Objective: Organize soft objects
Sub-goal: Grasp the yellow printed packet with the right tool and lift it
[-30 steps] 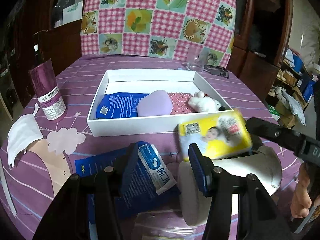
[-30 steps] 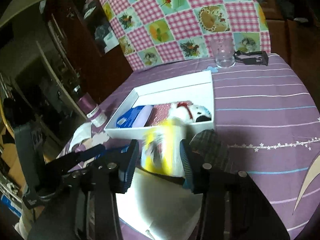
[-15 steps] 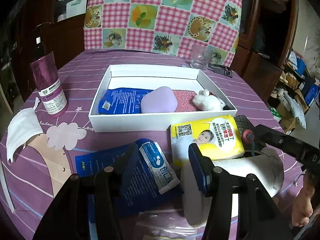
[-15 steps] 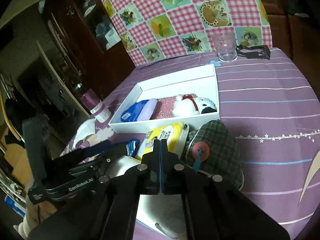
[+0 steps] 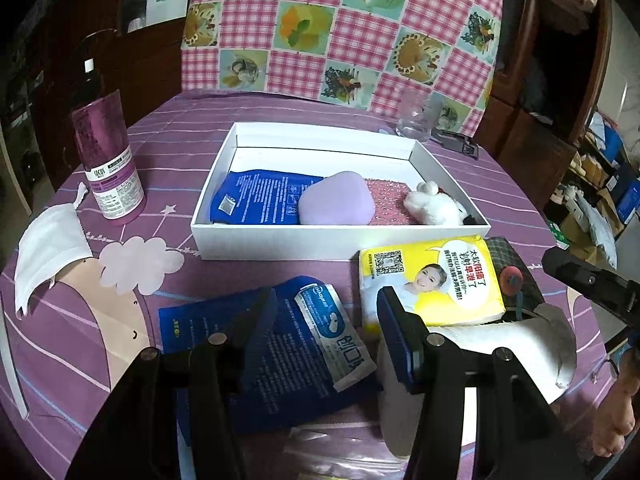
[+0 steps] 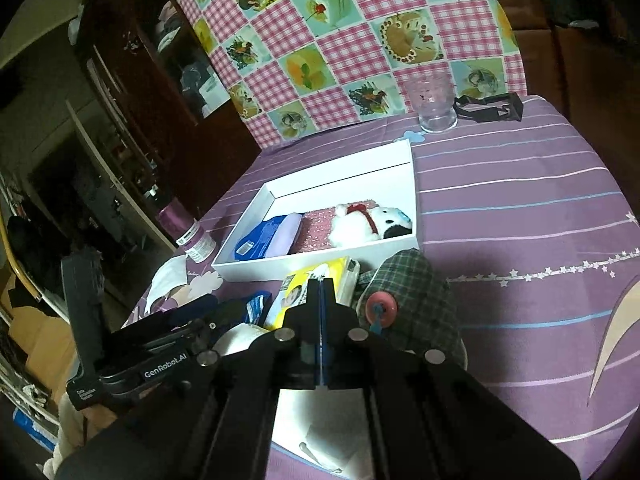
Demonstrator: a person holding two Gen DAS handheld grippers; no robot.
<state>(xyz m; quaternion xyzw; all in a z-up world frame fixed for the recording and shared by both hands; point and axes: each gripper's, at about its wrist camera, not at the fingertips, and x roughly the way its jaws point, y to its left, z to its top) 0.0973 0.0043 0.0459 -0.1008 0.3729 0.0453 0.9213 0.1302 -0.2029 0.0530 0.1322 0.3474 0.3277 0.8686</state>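
A white box on the purple table holds a blue pack, a lilac pad, a pink sparkly cloth and a white plush toy. A yellow tissue pack lies in front of the box, on a plaid cloth and a white mask. My left gripper is open above a blue plaster pack. My right gripper is shut and empty, just behind the tissue pack.
A purple bottle and a white face mask lie at the left. A glass and a black clip stand at the far edge. A checked chair back rises behind the table.
My right gripper let go of the yellow tissue pack, which now lies on the plaid cloth, then closed empty and drew back. The left gripper has barely moved.
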